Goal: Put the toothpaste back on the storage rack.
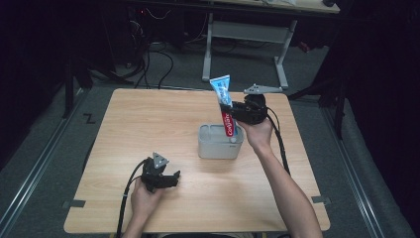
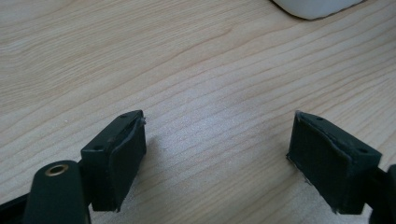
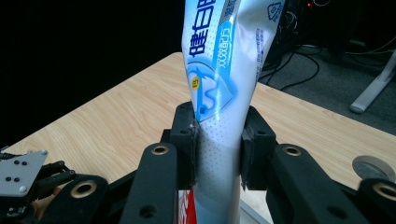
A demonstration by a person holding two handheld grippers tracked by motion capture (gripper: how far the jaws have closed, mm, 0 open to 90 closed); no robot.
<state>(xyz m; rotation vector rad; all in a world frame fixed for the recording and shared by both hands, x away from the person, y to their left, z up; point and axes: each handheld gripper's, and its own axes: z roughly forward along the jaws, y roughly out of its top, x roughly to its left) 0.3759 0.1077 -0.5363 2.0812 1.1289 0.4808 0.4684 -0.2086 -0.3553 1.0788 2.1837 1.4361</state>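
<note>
A person's right gripper (image 1: 236, 110) was clamped across the middle of a toothpaste tube (image 1: 224, 101), holding it upright with its crimped blue end pointing up and its red lower part at the mouth of a grey holder (image 1: 220, 142) near the middle of the wooden table (image 1: 148, 119). In the right gripper view the two black pads pinched the tube's pale, dotted waist from either side, flattening it slightly. The tube's capped end sat at the holder's right-hand compartment; whether it had touched the bottom could not be told.

The left gripper (image 1: 163, 179) rested low on the near left part of the table, well apart from the holder, its jaws spread wide with nothing between them; the left gripper view showed bare wood grain between the pads (image 2: 119, 163) and a corner of the pale holder (image 2: 315, 7) at the top edge.

The step in hand appeared to be standing the tube in the holder. The next move would likely call for lowering it straight down until it rested inside, keeping it clear of the rim, then letting the jaws part without tipping the light holder.

White lettering ran down the red band of the tube in the high view, apparently a brand name, though too small to read with certainty. In the right gripper view the blue upper part (image 3: 224, 56) carried large white Chinese characters, a small yellow round mark and a triangular symbol near the crimp.
</note>
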